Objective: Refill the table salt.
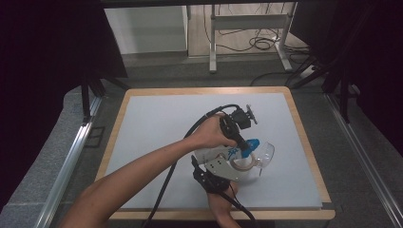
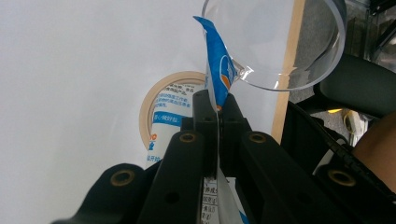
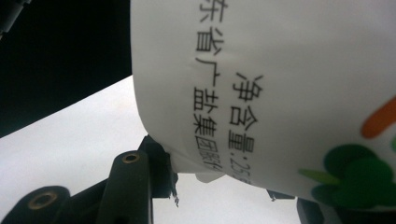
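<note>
A white packet (image 1: 212, 153) with blue print and Chinese text lies tilted over the mat, between both grippers. My left gripper (image 1: 248, 146) is shut on the packet's blue top corner (image 2: 215, 60), which points at the rim of a clear plastic cup (image 2: 280, 46). The cup (image 1: 266, 152) leans on its side to the right of the packet. My right gripper (image 1: 217, 161), with its grey plate on top, comes from the near edge and is shut on the packet's white body (image 3: 280, 70), one jaw on each side. A beige tape roll (image 2: 152, 112) sits under the packet.
The work goes on at the near right of a pale mat (image 1: 157, 118) framed by a wooden border (image 1: 304, 137). The tape roll (image 1: 243, 165) lies close beside the cup. Black cables trail from both grippers toward the near edge. Desk legs (image 1: 213, 47) stand beyond the table.
</note>
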The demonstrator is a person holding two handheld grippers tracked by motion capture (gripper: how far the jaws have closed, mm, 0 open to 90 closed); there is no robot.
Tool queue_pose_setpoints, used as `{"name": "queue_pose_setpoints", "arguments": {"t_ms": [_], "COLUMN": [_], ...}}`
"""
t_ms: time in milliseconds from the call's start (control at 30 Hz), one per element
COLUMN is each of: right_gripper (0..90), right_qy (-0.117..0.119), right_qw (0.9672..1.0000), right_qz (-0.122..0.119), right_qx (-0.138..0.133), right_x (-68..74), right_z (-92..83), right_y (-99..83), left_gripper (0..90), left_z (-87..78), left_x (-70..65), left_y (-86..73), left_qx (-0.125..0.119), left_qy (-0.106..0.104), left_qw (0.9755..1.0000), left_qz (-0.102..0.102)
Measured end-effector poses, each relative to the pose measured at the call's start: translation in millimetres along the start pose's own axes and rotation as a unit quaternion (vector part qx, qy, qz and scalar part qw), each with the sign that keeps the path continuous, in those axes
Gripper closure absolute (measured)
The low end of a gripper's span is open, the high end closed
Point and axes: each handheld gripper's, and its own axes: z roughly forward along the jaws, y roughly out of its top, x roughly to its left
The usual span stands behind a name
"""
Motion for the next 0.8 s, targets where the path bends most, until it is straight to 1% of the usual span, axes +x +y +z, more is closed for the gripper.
{"name": "queue_pose_setpoints", "arguments": {"t_ms": [500,533,800], "right_gripper": [54.1,54.2,54.3], "right_qy": [0.000,-0.001,-0.001], "right_qw": [1.0000,1.0000,1.0000], "right_qz": [0.001,-0.003,-0.004], "right_qx": [0.000,-0.002,-0.002], "right_x": [0.0,-0.2,0.2], "right_z": [-0.6,-0.5,-0.4], "right_y": [0.2,0.1,0.5], "left_gripper": [89.9,89.9,89.9], "left_z": [0.6,0.3,-0.2], "left_x": [0.0,-0.1,-0.3], "left_y": [0.3,0.2,-0.2], "left_qx": [0.000,-0.001,-0.001], "left_qy": [-0.003,-0.002,-0.002], "left_qw": [1.0000,1.0000,1.0000], "left_qz": [0.001,0.001,-0.001]}}
